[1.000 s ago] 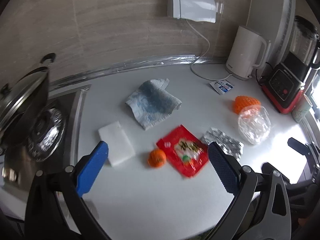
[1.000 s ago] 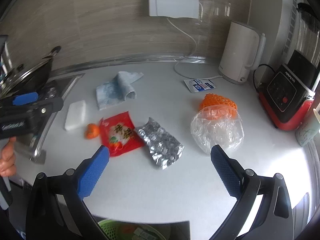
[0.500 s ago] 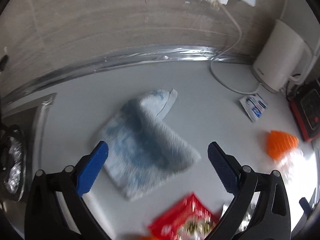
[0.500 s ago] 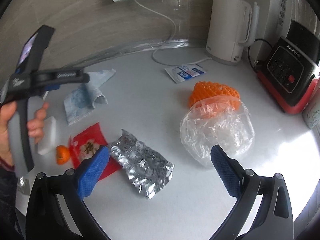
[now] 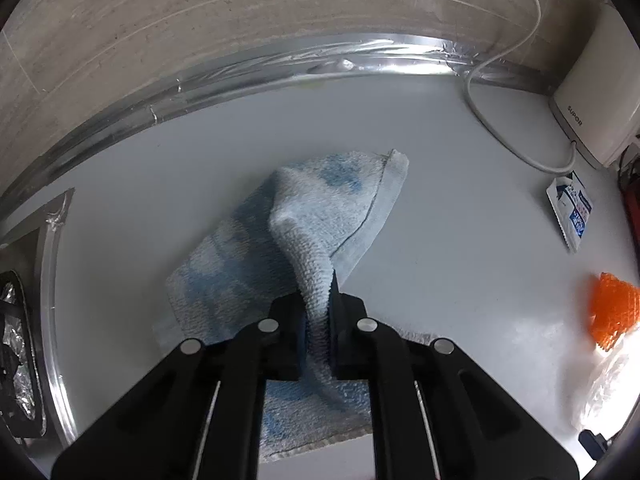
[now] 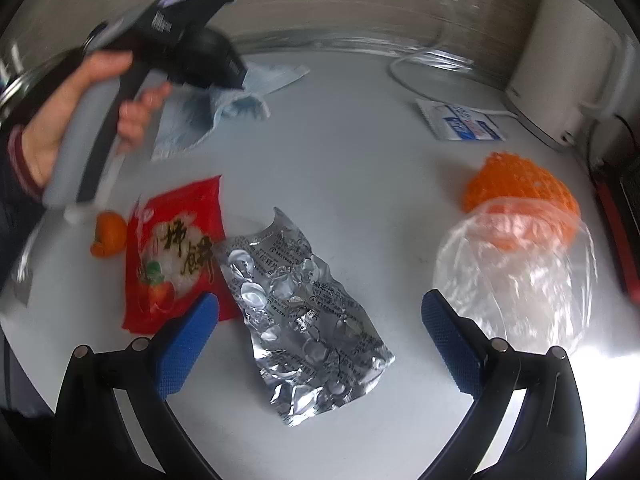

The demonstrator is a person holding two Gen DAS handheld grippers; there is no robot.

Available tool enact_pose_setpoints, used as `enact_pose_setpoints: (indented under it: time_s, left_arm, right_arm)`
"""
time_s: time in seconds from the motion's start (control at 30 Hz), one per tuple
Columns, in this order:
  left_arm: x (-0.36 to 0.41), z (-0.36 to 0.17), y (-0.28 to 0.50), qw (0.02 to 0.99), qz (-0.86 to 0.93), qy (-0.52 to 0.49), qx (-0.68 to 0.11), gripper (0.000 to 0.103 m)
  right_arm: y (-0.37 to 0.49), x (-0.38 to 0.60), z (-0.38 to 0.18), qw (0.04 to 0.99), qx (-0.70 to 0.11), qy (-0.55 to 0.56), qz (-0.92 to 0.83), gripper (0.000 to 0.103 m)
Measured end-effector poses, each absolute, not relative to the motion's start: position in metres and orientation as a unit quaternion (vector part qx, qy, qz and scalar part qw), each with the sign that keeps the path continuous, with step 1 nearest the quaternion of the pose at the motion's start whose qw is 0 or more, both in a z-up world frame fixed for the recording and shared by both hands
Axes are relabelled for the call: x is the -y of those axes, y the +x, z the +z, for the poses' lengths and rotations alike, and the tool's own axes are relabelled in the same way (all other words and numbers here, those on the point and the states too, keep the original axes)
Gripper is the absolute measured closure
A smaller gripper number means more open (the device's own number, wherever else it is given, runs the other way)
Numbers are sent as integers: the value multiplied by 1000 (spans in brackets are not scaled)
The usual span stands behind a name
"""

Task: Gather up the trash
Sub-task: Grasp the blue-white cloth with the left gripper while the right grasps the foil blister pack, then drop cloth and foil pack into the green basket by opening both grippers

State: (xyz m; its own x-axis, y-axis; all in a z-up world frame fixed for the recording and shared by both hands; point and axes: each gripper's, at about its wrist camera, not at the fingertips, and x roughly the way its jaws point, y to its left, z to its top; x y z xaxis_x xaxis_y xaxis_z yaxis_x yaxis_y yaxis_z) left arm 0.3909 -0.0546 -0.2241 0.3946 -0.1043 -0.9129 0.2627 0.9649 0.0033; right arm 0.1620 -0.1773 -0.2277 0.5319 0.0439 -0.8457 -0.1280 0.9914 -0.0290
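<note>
My left gripper [image 5: 319, 320] is shut on a pinched-up fold of the blue and white cloth [image 5: 320, 216], which otherwise lies on the white counter [image 5: 460, 264]. In the right wrist view a hand [image 6: 64, 120] holds that left gripper over the cloth [image 6: 192, 120]. My right gripper [image 6: 320, 328] stands open above a crumpled silver foil wrapper [image 6: 304, 312], not touching it. Left of the foil lie a red snack packet [image 6: 172, 252] and an orange peel [image 6: 108, 234]. At the right sit an orange net [image 6: 520, 184] and a clear plastic bag [image 6: 516, 272].
A white and blue sachet [image 6: 460, 122] and a cable [image 5: 508, 140] lie near the white kettle [image 6: 568, 72] at the back right. A red and black appliance [image 6: 628, 240] stands at the far right. The stove edge [image 5: 44, 280] is at the left, the wall behind.
The left gripper moved in over the cloth, came down and shut on a fold of it. The right gripper dropped closer to the foil wrapper and the plastic bag.
</note>
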Motion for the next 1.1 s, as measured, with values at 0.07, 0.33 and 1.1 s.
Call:
enact_pose_setpoints:
  time_s: [0.07, 0.33, 1.1]
  left_arm:
    - [51, -218, 389, 836, -114, 76, -532, 96]
    - [48, -168, 356, 866, -142, 100, -470, 96]
    - [1, -57, 127, 884, -234, 84, -395, 96]
  right_arm:
    - [166, 178, -232, 869, -487, -58, 60, 2]
    - [173, 177, -243, 853, -502, -89, 112, 17]
    - [75, 189, -174, 885, -460, 22, 69, 46]
